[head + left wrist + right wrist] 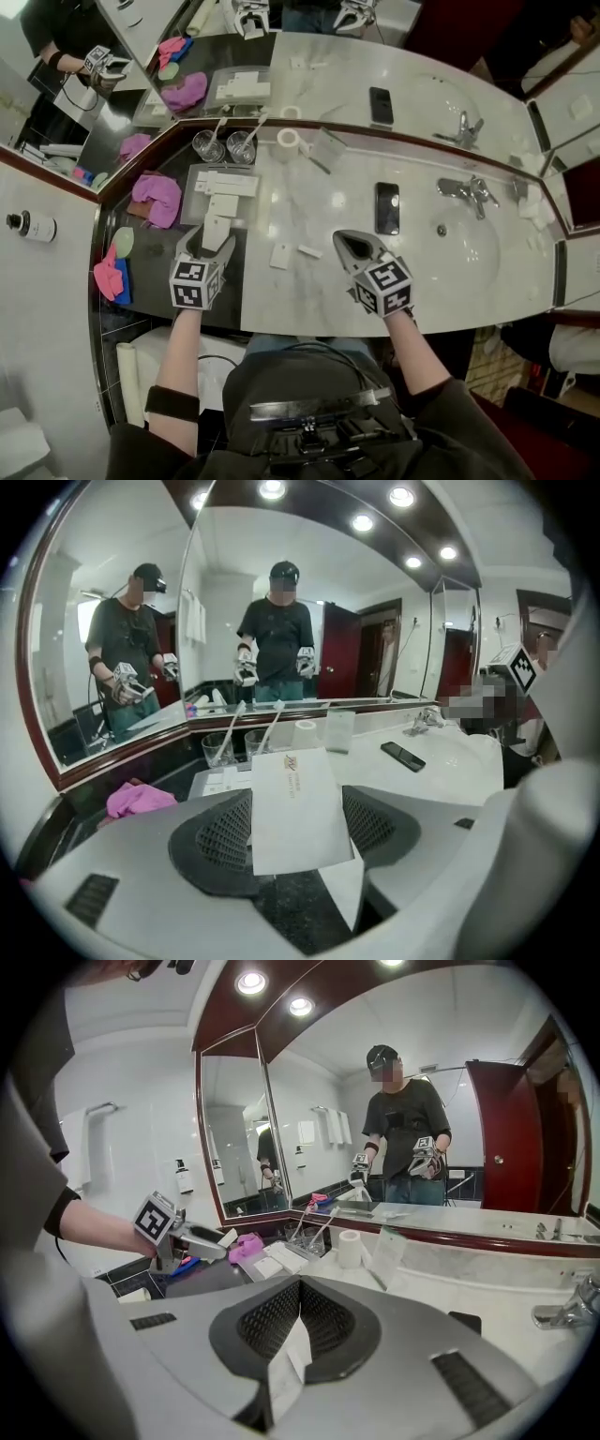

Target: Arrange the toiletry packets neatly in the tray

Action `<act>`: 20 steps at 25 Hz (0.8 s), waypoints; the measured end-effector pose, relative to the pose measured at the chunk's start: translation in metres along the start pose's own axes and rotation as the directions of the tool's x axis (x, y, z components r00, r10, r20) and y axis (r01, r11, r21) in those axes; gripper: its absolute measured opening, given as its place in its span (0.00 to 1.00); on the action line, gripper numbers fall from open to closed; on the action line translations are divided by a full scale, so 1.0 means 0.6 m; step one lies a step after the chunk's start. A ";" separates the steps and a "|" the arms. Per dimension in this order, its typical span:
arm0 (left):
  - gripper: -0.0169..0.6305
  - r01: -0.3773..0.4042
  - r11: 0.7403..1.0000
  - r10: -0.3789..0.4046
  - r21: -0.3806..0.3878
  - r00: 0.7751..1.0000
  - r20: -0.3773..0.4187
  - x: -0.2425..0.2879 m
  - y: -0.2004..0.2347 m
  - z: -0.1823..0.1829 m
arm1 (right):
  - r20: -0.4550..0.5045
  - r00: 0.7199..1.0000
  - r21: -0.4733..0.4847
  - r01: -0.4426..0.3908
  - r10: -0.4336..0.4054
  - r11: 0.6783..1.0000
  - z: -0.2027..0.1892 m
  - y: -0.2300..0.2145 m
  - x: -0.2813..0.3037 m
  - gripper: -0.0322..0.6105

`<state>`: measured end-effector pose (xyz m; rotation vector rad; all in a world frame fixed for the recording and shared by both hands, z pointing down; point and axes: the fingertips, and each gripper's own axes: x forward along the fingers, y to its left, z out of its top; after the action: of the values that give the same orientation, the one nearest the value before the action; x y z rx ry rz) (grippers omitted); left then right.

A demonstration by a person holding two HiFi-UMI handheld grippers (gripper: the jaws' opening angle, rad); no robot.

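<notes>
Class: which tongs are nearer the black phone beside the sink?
Right. The right tongs are just below-left of the phone in the head view; the left tongs are far off to its left, by the tray.

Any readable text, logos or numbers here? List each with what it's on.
Nothing legible.
White packet in left claw: small gold logo and print line, too small to read.
Thin packet in right claw: no print shows.
Marker cubes: black-and-white patterns, no words.
Wall bottle: too small to tell.
</notes>
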<state>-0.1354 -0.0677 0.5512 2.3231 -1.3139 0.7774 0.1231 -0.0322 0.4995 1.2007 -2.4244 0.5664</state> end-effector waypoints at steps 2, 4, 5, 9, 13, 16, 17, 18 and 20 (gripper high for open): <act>0.49 0.023 1.000 -0.023 -0.004 1.000 -0.014 0.005 -0.031 -0.012 | 0.007 1.000 0.008 0.014 -0.014 1.000 -0.004 -0.012 -0.012 0.07; 0.49 0.057 0.998 -0.056 0.011 0.998 -0.033 0.013 -0.065 -0.025 | 0.007 1.000 0.016 0.022 -0.023 1.000 -0.009 -0.024 -0.020 0.07; 0.49 0.081 0.996 -0.080 0.031 0.996 -0.050 0.019 -0.085 -0.033 | 0.007 1.000 0.020 0.025 -0.025 0.999 -0.012 -0.028 -0.023 0.07; 0.49 0.234 0.966 -0.215 0.113 0.964 -0.155 0.040 -0.190 -0.067 | 0.001 0.999 0.042 0.037 -0.037 0.998 -0.029 -0.039 -0.040 0.07; 0.49 0.371 0.911 -0.322 0.178 0.912 -0.253 0.063 -0.285 -0.106 | 0.005 0.998 0.052 0.057 -0.058 0.997 -0.039 -0.049 -0.054 0.07; 0.49 0.476 0.854 -0.390 0.209 0.853 -0.347 0.081 -0.354 -0.155 | 0.004 0.997 0.064 0.070 -0.071 0.995 -0.043 -0.055 -0.071 0.07; 0.49 0.500 0.837 -0.400 0.223 0.836 -0.376 0.087 -0.373 -0.172 | 0.004 0.997 0.066 0.078 -0.079 0.995 -0.045 -0.060 -0.075 0.07; 0.49 0.520 0.821 -0.406 0.235 0.821 -0.401 0.093 -0.388 -0.187 | 0.006 0.996 0.066 0.086 -0.087 0.994 -0.048 -0.064 -0.079 0.07; 0.49 0.551 0.794 -0.412 0.257 0.799 -0.438 0.104 -0.415 -0.207 | 0.008 0.995 0.068 0.098 -0.099 0.993 -0.051 -0.070 -0.086 0.07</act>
<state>0.0701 0.0844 0.6770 2.4701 -0.3814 1.2725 0.1910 -0.0059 0.5079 1.3466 -2.3573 0.6182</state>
